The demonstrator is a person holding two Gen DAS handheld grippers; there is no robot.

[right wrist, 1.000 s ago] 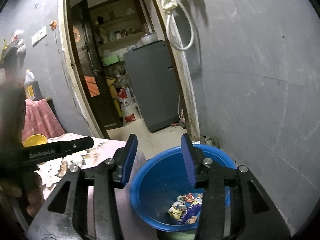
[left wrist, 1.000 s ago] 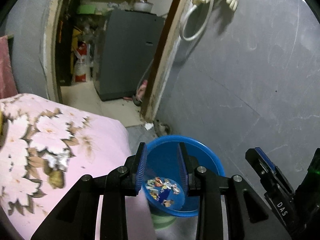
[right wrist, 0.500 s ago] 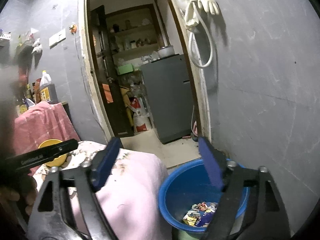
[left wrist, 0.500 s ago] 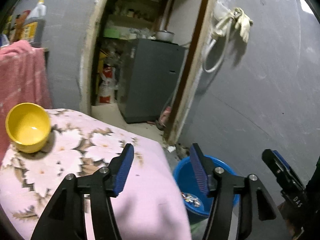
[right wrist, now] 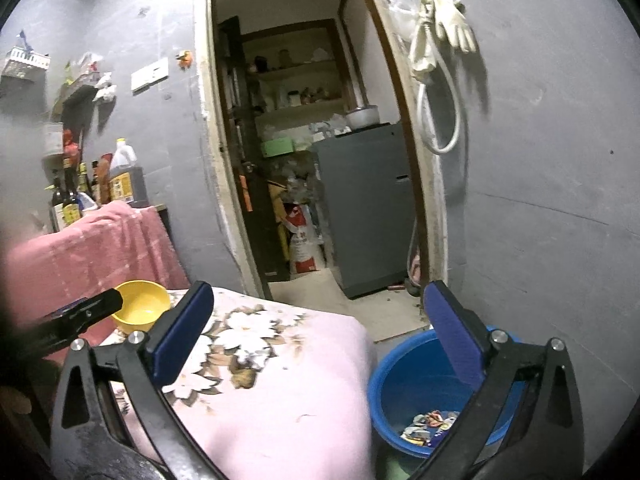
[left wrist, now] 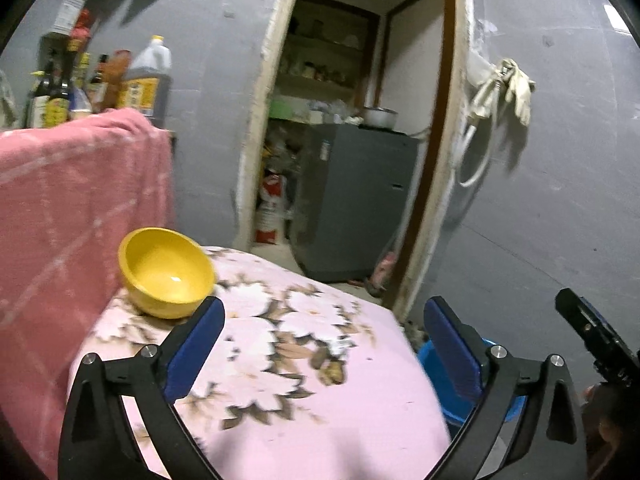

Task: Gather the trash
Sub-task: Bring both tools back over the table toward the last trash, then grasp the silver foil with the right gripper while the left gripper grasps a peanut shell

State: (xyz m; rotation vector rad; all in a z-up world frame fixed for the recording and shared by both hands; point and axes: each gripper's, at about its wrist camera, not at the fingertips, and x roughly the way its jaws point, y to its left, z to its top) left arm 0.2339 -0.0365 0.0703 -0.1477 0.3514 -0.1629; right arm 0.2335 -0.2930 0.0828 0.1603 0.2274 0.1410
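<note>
Both hands were empty — the left gripper (left wrist: 322, 344) had just spread wide, the right gripper (right wrist: 316, 320) gaped too — and a careless swing left risked clipping the yellow bowl (left wrist: 166, 272) off the pink cloth (left wrist: 300, 380), far from the blue bin (right wrist: 420, 392).

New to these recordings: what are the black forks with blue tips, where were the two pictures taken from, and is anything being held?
They are two hand-held grippers, one per hand; each picture comes from a camera on one, looking along its fingers. The left gripper and right gripper are both open and empty; their jaws have just been opening. Below lies a pink flowered cloth with a yellow bowl on it. Beside it stands a blue bucket holding colourful wrappers.
</note>
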